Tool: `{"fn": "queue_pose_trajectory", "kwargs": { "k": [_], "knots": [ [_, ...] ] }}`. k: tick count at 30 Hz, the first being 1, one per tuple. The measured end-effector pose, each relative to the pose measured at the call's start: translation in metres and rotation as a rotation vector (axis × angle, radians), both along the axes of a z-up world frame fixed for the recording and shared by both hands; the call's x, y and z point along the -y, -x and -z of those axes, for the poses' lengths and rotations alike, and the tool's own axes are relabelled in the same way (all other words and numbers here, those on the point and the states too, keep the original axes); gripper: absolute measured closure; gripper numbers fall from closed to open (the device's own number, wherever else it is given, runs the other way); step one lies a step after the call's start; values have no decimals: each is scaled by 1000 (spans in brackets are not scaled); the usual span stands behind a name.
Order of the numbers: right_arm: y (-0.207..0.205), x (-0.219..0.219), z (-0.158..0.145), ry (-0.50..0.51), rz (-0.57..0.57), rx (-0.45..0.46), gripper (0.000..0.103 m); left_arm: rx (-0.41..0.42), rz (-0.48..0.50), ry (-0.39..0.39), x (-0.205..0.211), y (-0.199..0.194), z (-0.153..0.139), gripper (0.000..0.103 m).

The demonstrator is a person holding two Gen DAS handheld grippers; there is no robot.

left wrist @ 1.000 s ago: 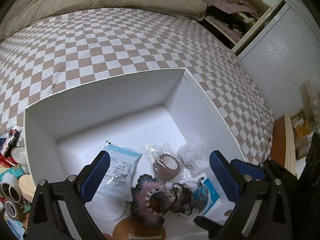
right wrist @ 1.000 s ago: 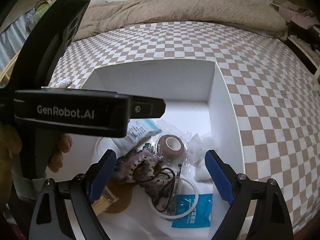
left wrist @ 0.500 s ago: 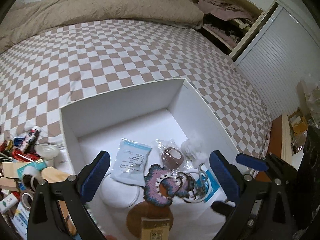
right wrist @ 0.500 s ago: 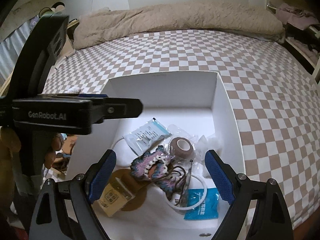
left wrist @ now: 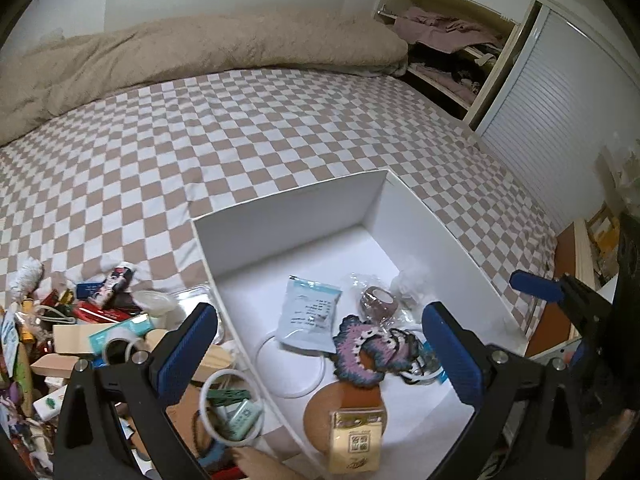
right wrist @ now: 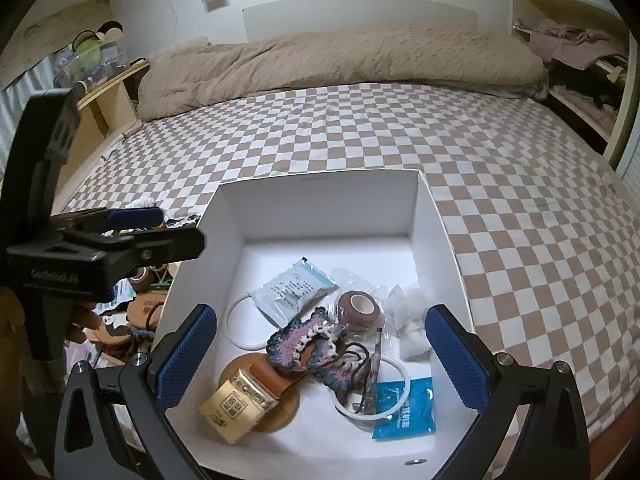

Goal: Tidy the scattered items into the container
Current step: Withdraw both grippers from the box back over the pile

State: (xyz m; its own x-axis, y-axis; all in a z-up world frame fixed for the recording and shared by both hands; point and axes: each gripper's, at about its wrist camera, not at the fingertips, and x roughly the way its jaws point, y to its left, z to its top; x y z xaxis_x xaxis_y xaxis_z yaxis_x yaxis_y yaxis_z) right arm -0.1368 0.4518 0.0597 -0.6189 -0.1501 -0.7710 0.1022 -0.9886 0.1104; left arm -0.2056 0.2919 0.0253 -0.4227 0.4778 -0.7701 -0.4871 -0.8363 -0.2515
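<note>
White box [right wrist: 436, 220] is seen on the checkered bed [right wrist: 400, 132], already loaded: gold packet [right wrist: 236, 406] on a cork disc [right wrist: 286, 404], crochet piece [right wrist: 304, 342], brown tape roll [right wrist: 357, 307], white sachet [right wrist: 290, 290], blue sachet [right wrist: 404, 408], cotton balls [right wrist: 410, 310]. Right tool [right wrist: 320, 354] is held above the box, jaws just opened wide, nothing gripped. Left tool [left wrist: 320, 354] is spread wide too (empty), straddling the box's left wall. Loose clutter pile [left wrist: 80, 320] is left beside the box.
</note>
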Motion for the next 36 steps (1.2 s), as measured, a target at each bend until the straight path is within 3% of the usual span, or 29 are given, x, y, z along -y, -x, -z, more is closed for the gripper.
{"fn": "queue_pose_trajectory", "kwargs": {
  "k": [13,25,36],
  "knots": [
    [-12,21,-18,-19,-2,-48,0,-46,-35,3,39,-19,-12,0],
    [-15,47,-23,-7,-8,-86,0,-147,-108,30,84,-35,-24,0],
    [-6,94,-20,24,-68,-86,0,-148,-196,58,144,-35,-15,0]
  ]
}}
